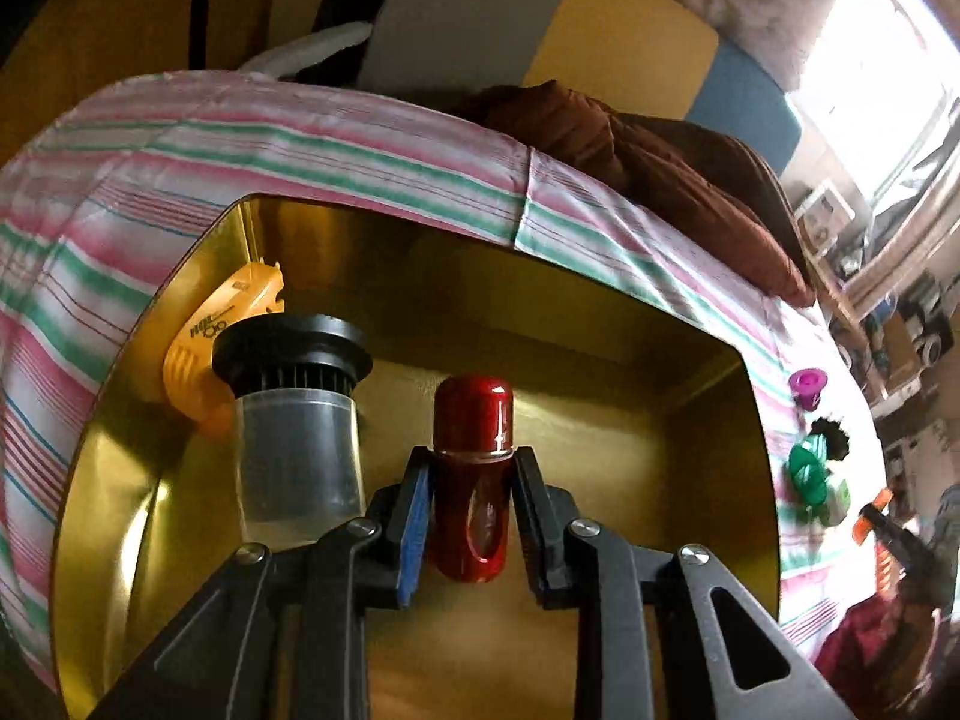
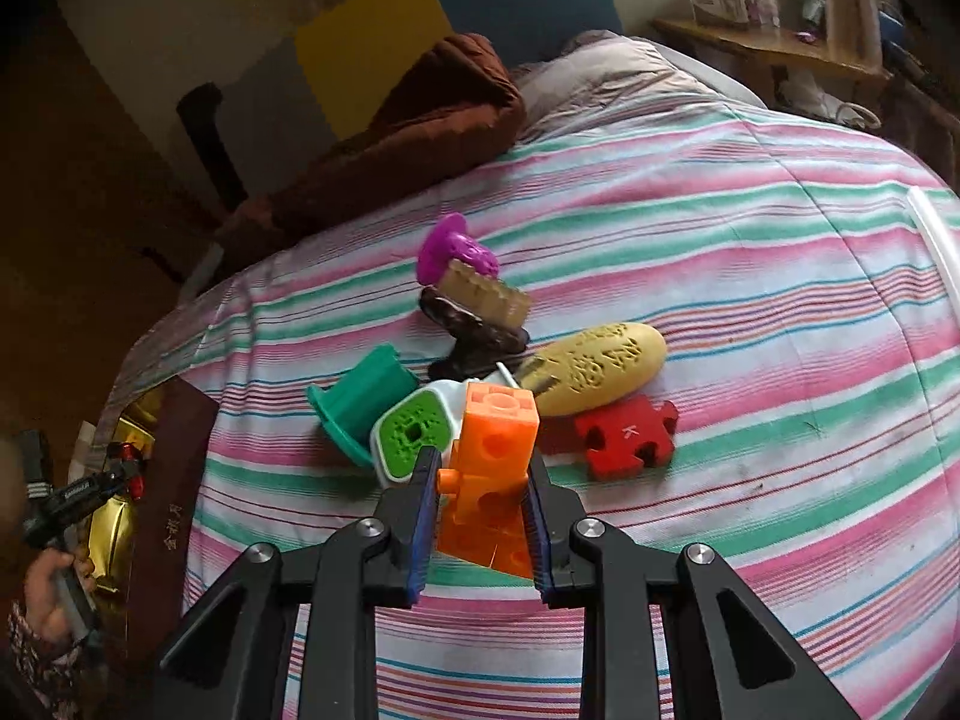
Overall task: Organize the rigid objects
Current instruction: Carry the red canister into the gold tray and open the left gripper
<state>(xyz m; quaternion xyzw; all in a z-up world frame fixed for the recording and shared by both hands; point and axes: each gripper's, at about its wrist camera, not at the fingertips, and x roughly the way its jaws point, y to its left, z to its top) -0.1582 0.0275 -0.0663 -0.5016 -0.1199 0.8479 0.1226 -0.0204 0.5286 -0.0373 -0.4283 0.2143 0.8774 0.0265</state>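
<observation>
Inside the gold box (image 1: 600, 360) on the striped bedspread (image 1: 360, 156), my left gripper (image 1: 471, 516) has a glossy red capsule (image 1: 473, 468) between its pads. The jaws stand narrow around its lower body, though I cannot tell whether both pads press on it. Its rounded cap points away from me. Just left of it stands a clear cup (image 1: 300, 468) with a black ribbed lid (image 1: 293, 348), and behind that an orange piece (image 1: 204, 354) leans on the box's left wall, half hidden by the lid. The box's near edge is cut off under my fingers.

Further right on the bedspread, my right gripper (image 2: 480, 516) is clamped on an orange block (image 2: 492, 474) with round holes; its lower part is hidden between the pads. Behind it, left to right, lie a teal piece (image 2: 360, 408), a white piece with a green face (image 2: 414, 432), a purple piece (image 2: 450, 252) above a brown one (image 2: 474, 324), a yellow oval (image 2: 600, 366) with raised marks I cannot read, and a red puzzle piece (image 2: 627, 438) marked K.
</observation>
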